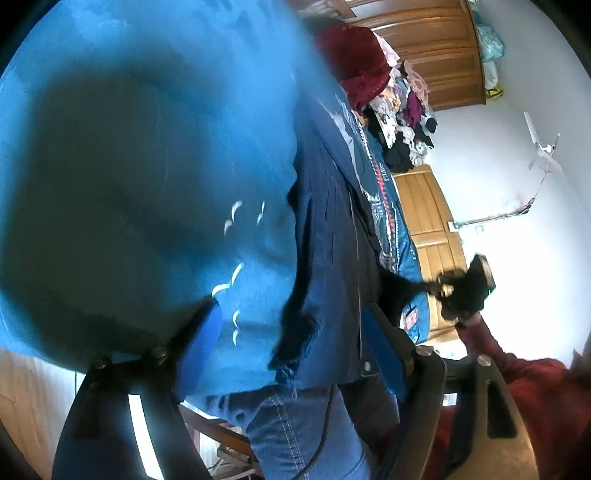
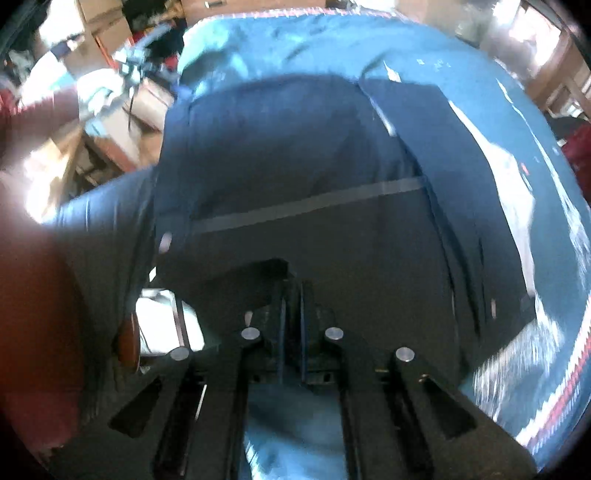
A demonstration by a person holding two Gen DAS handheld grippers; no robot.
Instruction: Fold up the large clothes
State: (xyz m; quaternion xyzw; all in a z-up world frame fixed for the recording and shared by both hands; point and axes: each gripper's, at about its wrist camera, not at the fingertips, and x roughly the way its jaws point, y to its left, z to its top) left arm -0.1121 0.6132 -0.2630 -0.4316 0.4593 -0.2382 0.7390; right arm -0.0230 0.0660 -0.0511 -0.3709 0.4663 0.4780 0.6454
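Note:
A dark navy garment (image 1: 332, 221) lies on a blue patterned bedspread (image 1: 129, 129). In the left wrist view my left gripper (image 1: 291, 325) is open, its blue-padded fingers (image 1: 207, 328) wide apart on either side of the garment's frayed near edge. Further right, my right gripper (image 1: 439, 288), held by a hand in a red sleeve (image 1: 498, 354), pinches a corner of the garment. The right wrist view is blurred. There the right gripper (image 2: 291, 291) has its fingers pressed together on the navy garment (image 2: 295, 147), which carries a grey stripe (image 2: 306, 206).
A heap of mixed clothes (image 1: 402, 107) with a maroon cloth (image 1: 354, 62) sits at the bed's far end before a wooden wardrobe (image 1: 432, 44). A wooden bed frame (image 1: 428, 218) runs alongside. The person's jeans (image 1: 295, 435) stand close below. Cardboard boxes (image 2: 107, 29) stand left.

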